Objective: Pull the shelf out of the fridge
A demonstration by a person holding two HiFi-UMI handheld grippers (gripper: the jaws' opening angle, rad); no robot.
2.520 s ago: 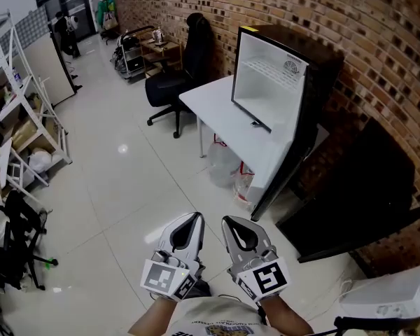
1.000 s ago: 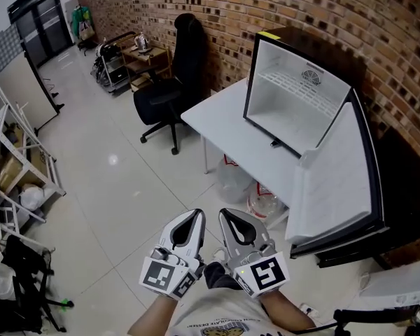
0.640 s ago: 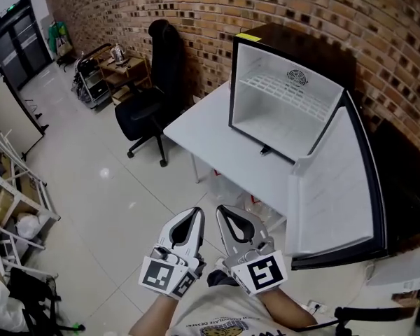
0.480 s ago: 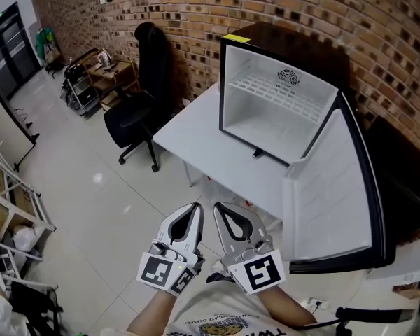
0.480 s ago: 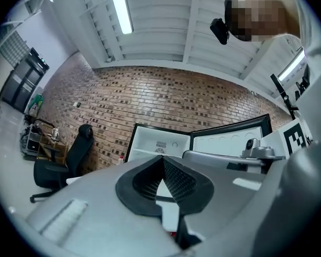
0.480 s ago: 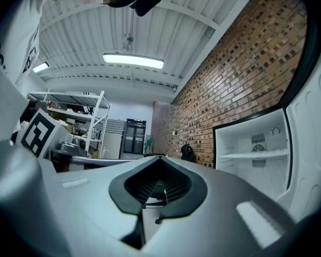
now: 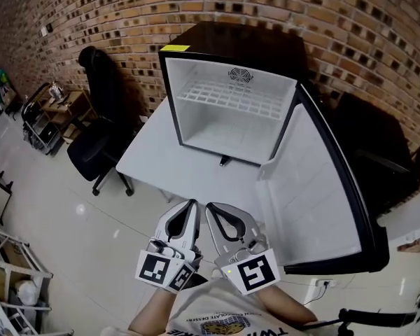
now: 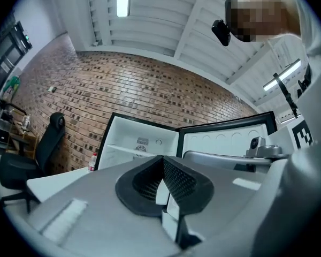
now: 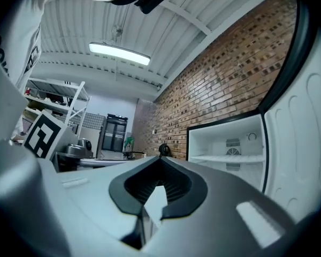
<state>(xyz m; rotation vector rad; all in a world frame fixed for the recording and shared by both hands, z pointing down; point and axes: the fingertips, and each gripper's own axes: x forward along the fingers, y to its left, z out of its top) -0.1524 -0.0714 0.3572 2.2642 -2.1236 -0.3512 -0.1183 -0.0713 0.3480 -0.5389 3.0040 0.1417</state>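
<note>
Head view: the fridge [image 7: 231, 47], off to the upper right a moment ago, now sits centred ahead on the table [image 7: 169, 170] with its door [image 7: 315, 187] swung wide. The wire shelf [image 7: 227, 100] is still seated high in the cavity, and the left gripper [image 7: 192, 205] and right gripper [image 7: 211, 208] ride side by side well short of it. Left gripper view: the jaws are clenched together on nothing, with the open fridge beyond them. Right gripper view: the jaws are likewise closed and empty, so the approach is lined up but the pull has not begun, and the jaws will probably need to open before taking the shelf's front edge.
</note>
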